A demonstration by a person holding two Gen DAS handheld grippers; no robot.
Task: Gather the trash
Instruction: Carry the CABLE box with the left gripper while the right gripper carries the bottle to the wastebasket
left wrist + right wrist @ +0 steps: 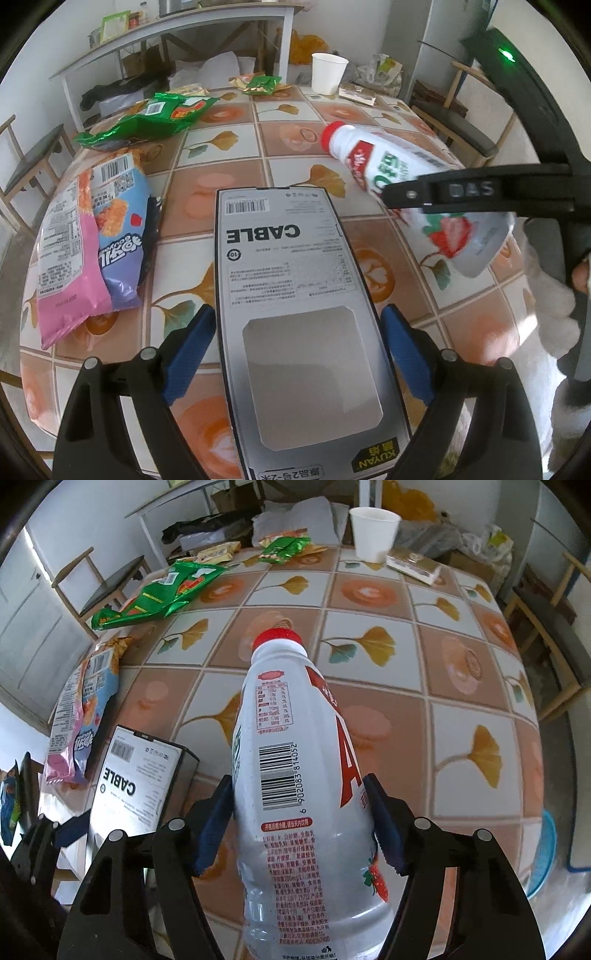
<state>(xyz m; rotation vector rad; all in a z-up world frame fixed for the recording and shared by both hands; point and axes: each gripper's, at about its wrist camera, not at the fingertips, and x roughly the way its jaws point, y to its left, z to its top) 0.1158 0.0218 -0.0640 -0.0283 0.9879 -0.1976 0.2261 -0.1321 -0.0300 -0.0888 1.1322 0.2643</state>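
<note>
Bright, even daylight fills both my views; the glossy bench (pixel 229 147) shows soft glare, and fisheye edges bend, darken.

- The middle of the surface (pixel 369 605) is left bare and open for passage.
- The left edge is blocked by snack bags (pixel 85 236) and a green wrapper (pixel 147 122).
- The far edge is crowded by a paper cup (pixel 373 531) and a small box (pixel 413 568).

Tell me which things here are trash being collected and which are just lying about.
Trash for the job:
- cable box, in the left gripper
- milk bottle, in the right gripper
- green snack bag
- pink snack bag
- paper cup

Just lying about:
- chair
- white shelf
</note>
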